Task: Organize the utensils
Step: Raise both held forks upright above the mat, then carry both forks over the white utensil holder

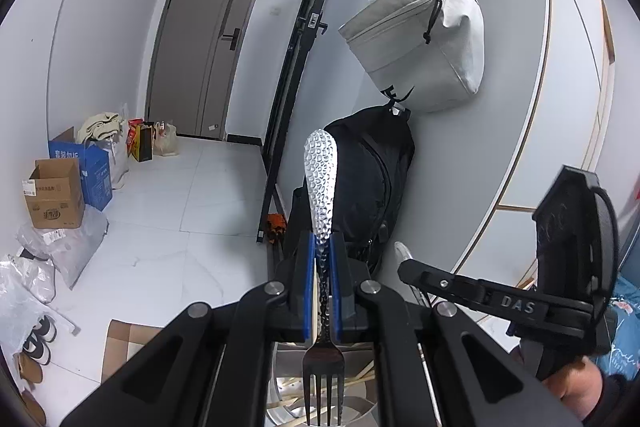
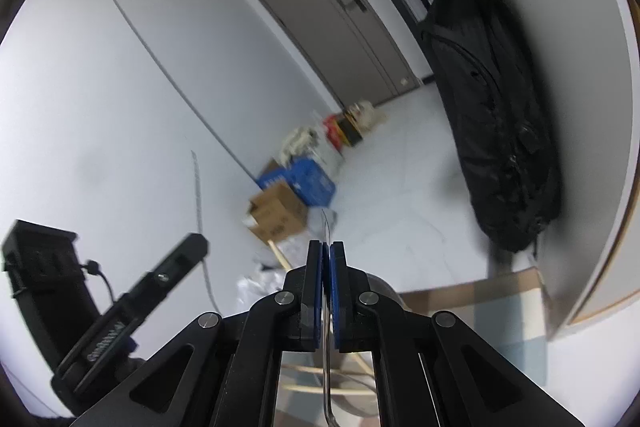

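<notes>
**Both tongs clenched on thin metal utensils**

The left tongs grasp a fork at mid-handle, prongs toward the camera, above a metal container with chopsticks. The right tongs pinch a thin utensil seen edge-on. Both pieces look stiff, light and probably slippery; hold near the middle. Beyond, the open floor gives room; the black backpack and wall are close on the right.

The hammered, dimpled silver fork handle showed between the black left gripper's blue pads, with a black backpack and pale grey bag beyond it.
</notes>
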